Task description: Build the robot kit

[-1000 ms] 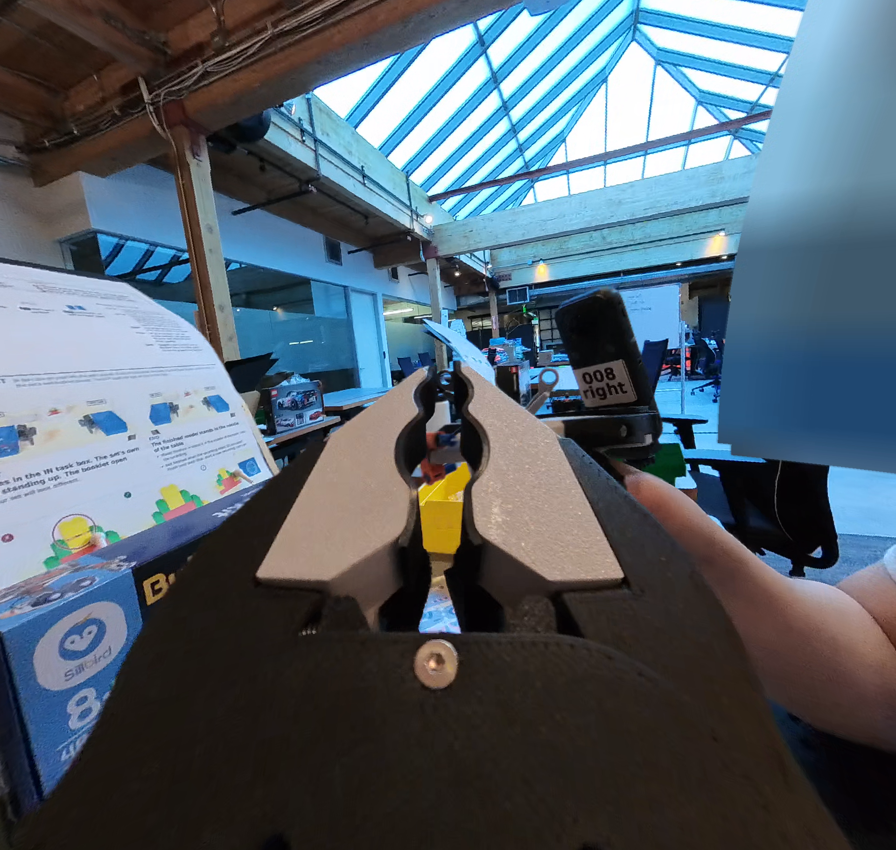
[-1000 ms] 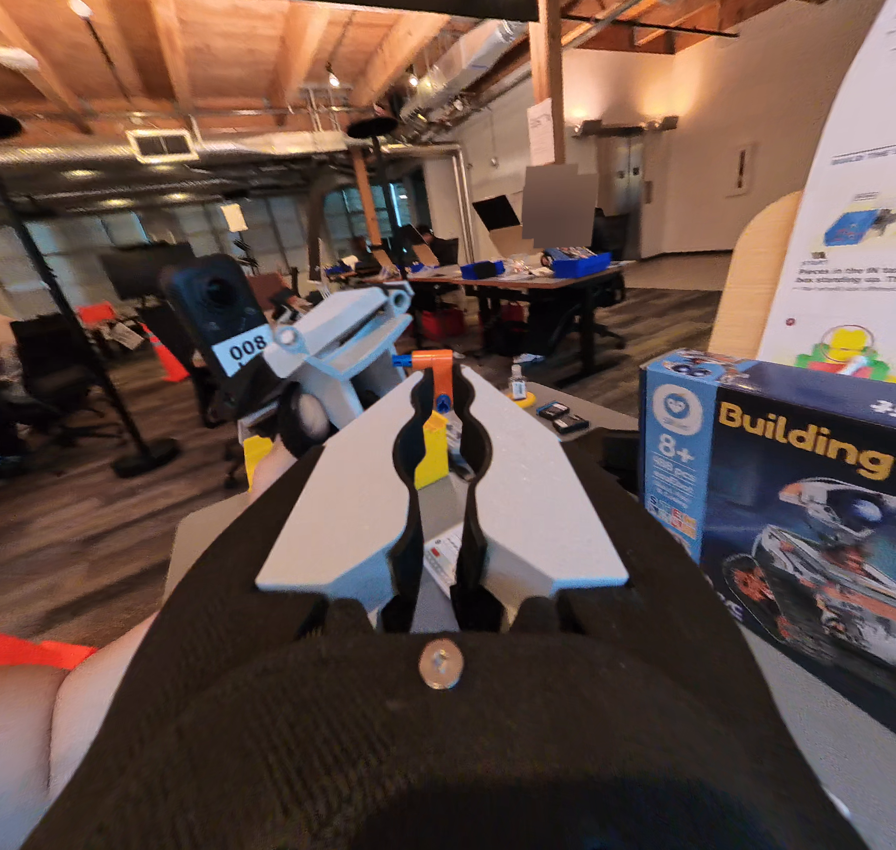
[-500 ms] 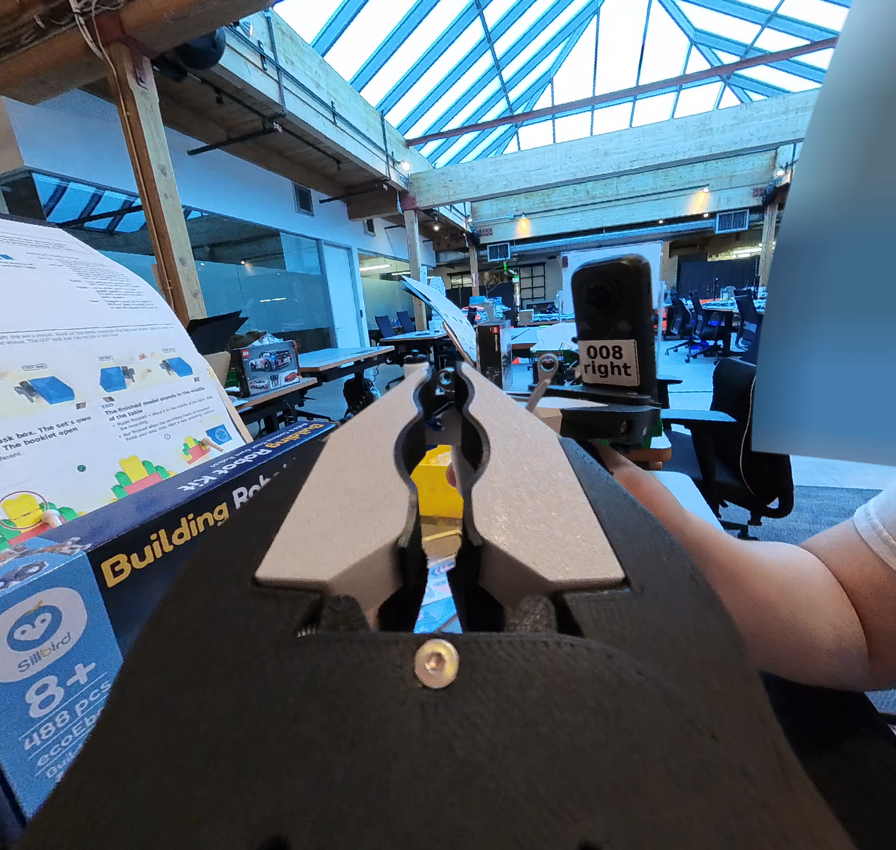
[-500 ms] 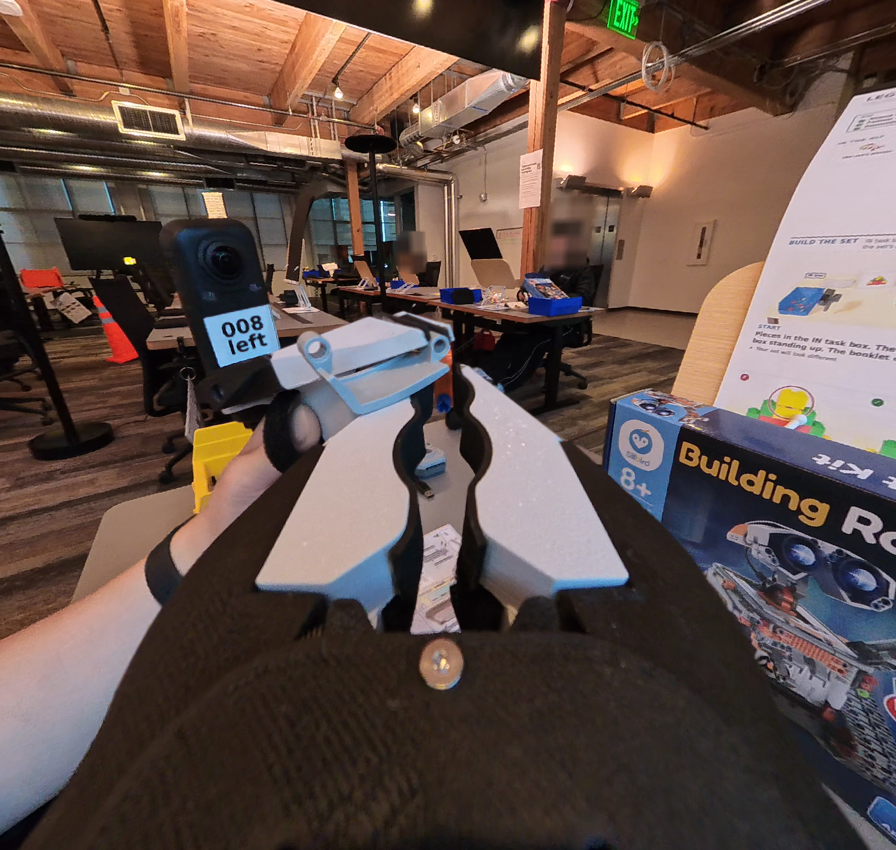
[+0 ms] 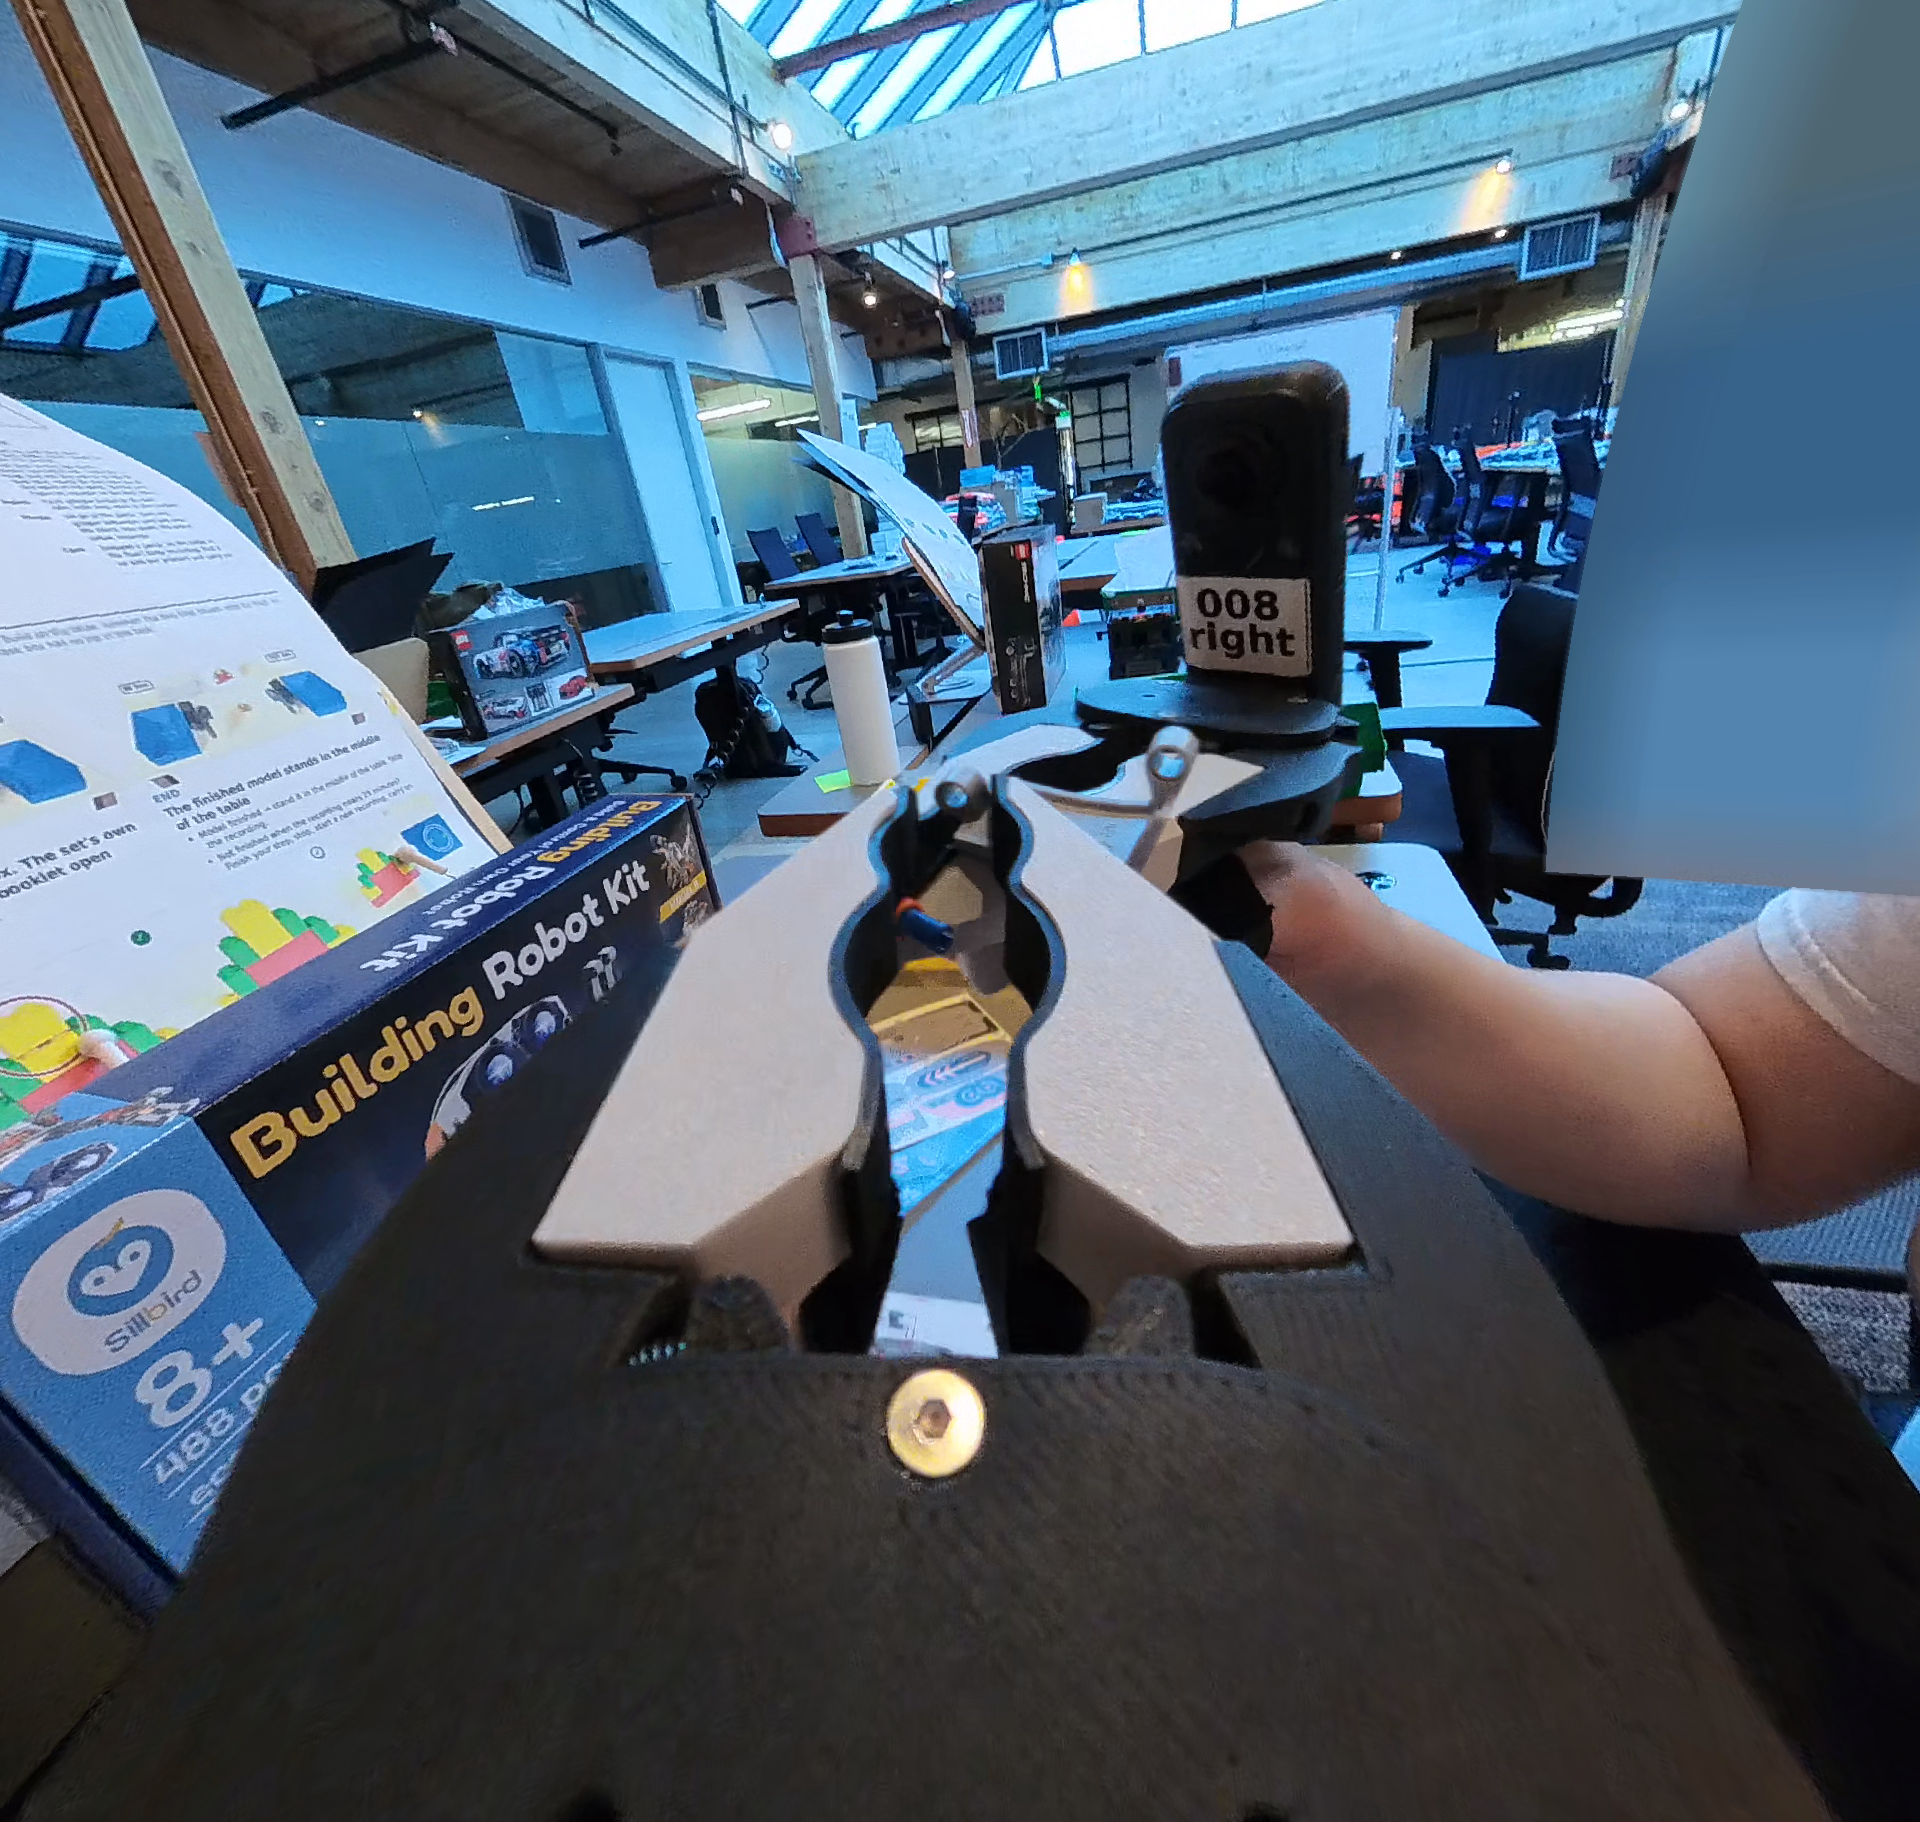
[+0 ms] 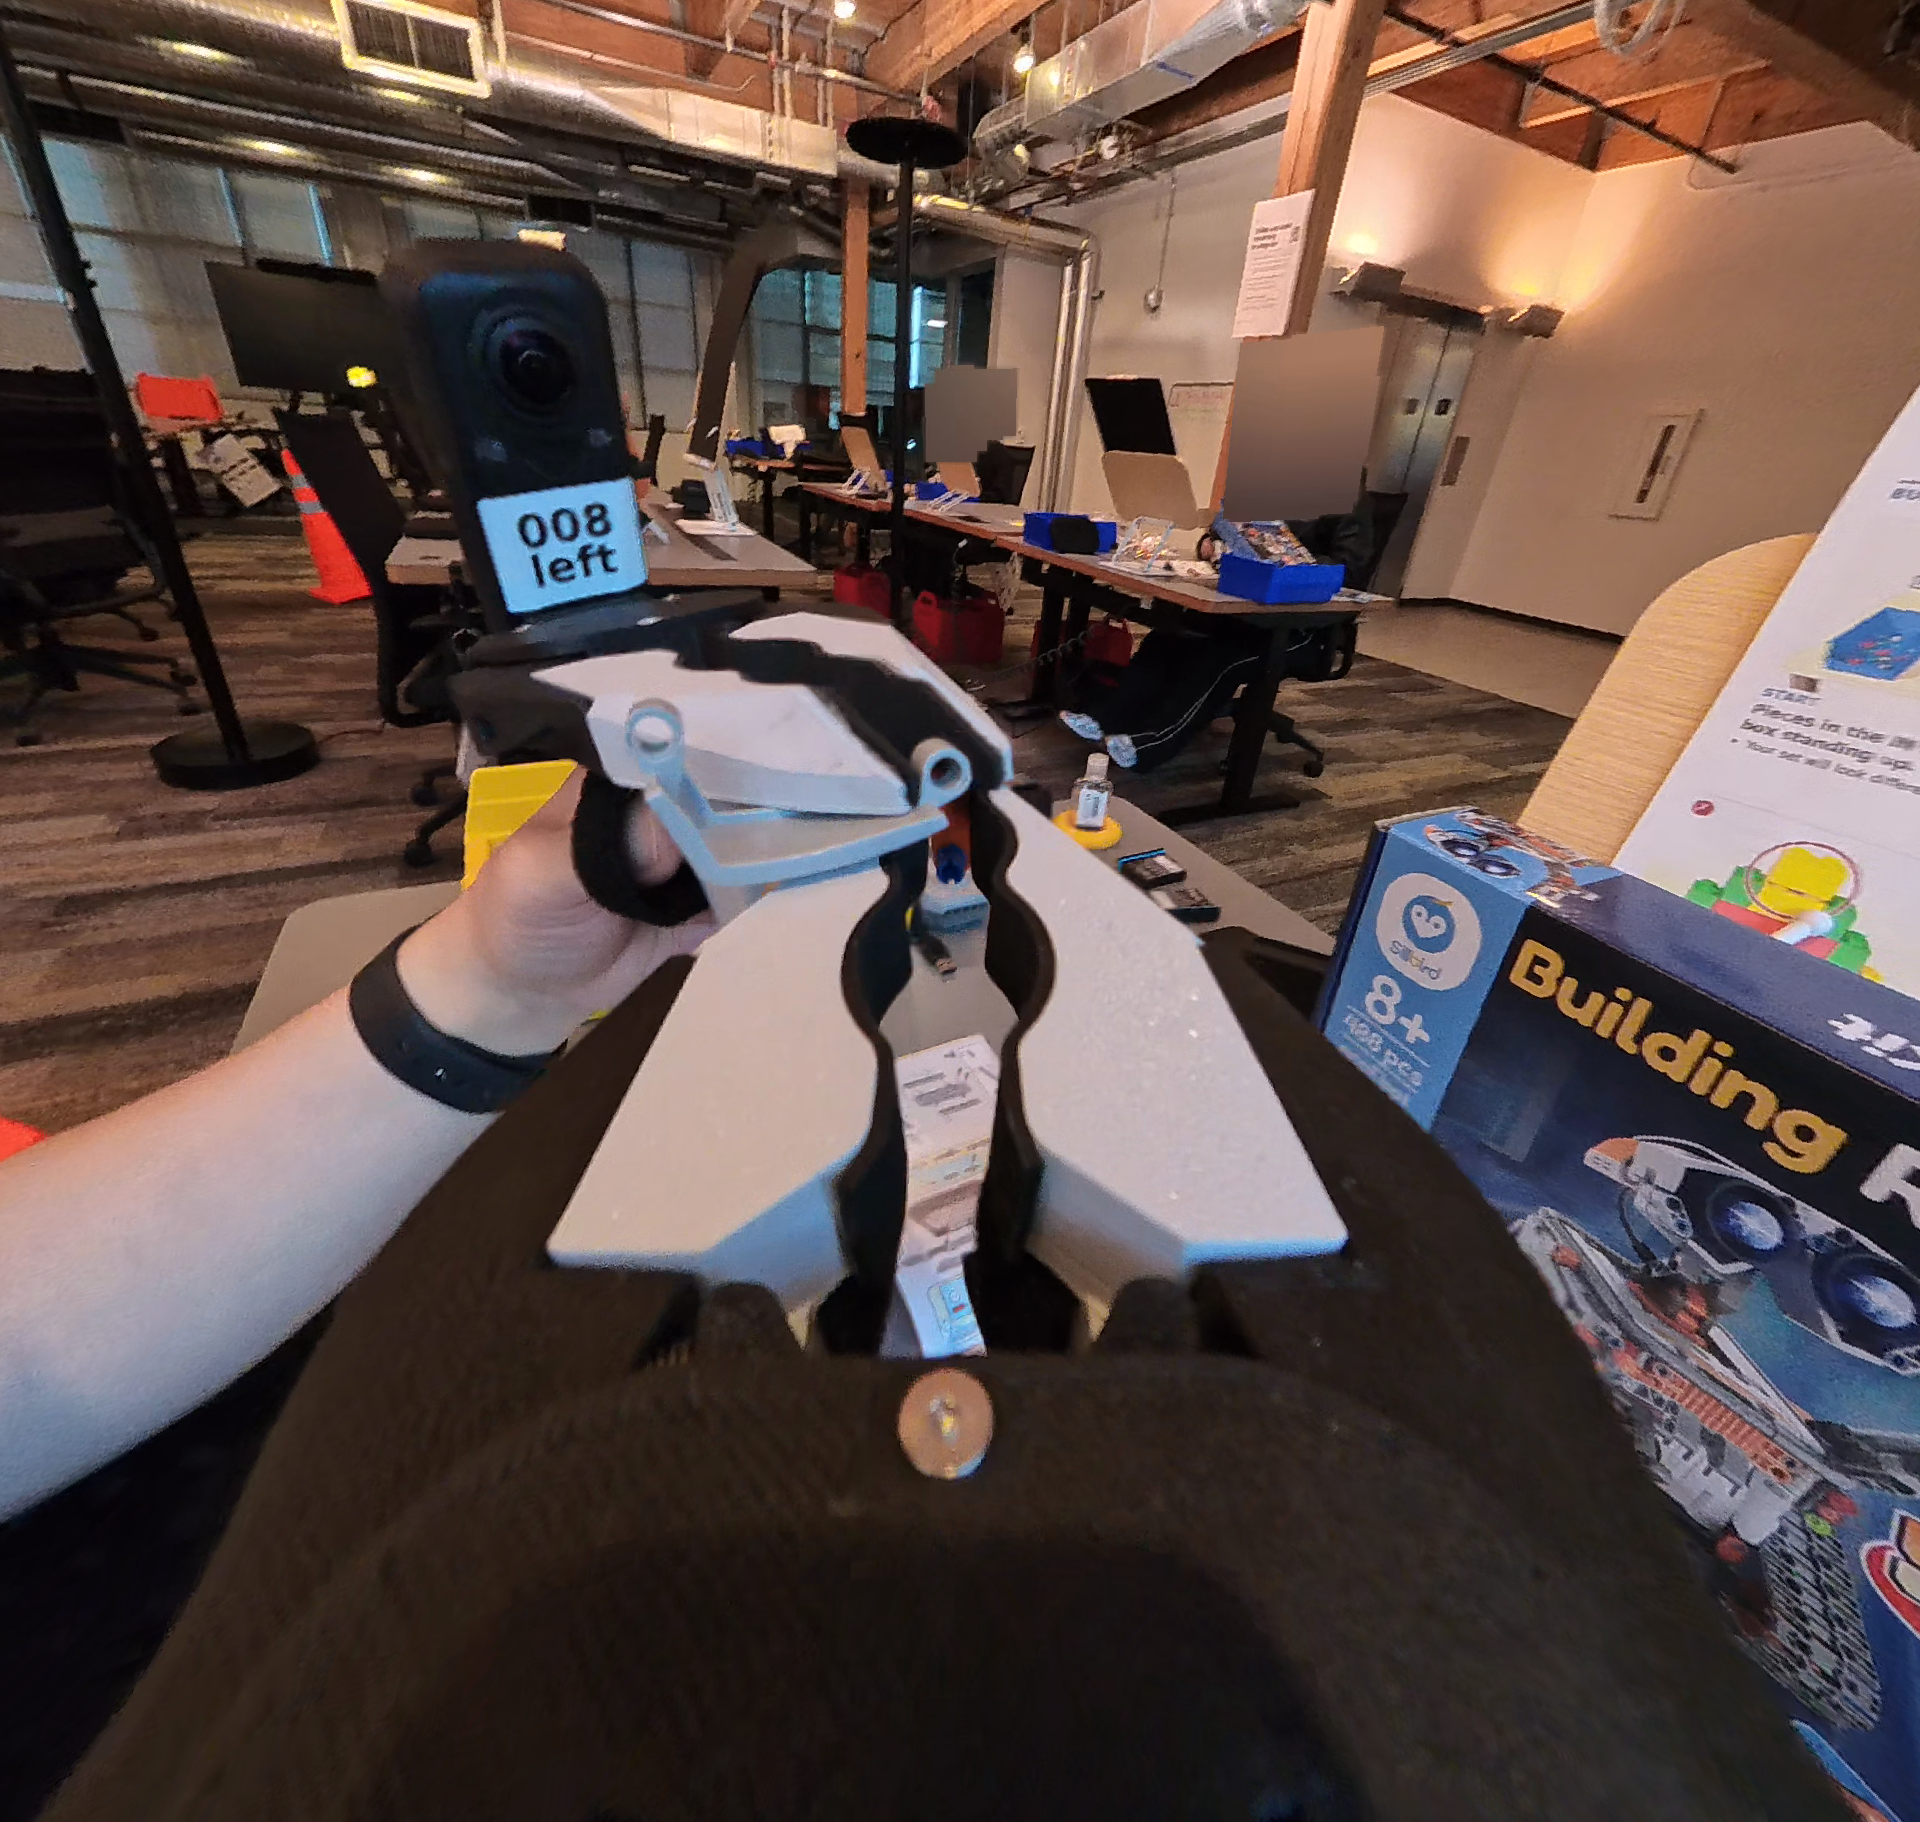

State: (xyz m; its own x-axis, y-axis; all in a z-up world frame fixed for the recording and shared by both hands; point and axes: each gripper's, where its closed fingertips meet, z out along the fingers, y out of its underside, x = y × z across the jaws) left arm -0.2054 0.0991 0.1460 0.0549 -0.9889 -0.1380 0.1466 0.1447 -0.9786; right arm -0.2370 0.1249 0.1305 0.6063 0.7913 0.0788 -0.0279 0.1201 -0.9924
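Both grippers have drawn together since the earlier frames; their tips now cross above the table. Right gripper point(image 6: 951, 827): fingers narrow, apparently pinching a small orange-and-blue piece point(image 6: 949, 842) at the tips. Left gripper point(image 5: 940, 816): equally narrow, though whether it clamps anything cannot be told. The piece is probably light, rigid plastic, smooth enough to slip, and best taken across its middle. Left hand point(image 6: 540, 899) and right hand point(image 5: 1309, 910) hold the grippers about level, pointing inward. A toy box point(image 5: 436, 1024) stands alongside.
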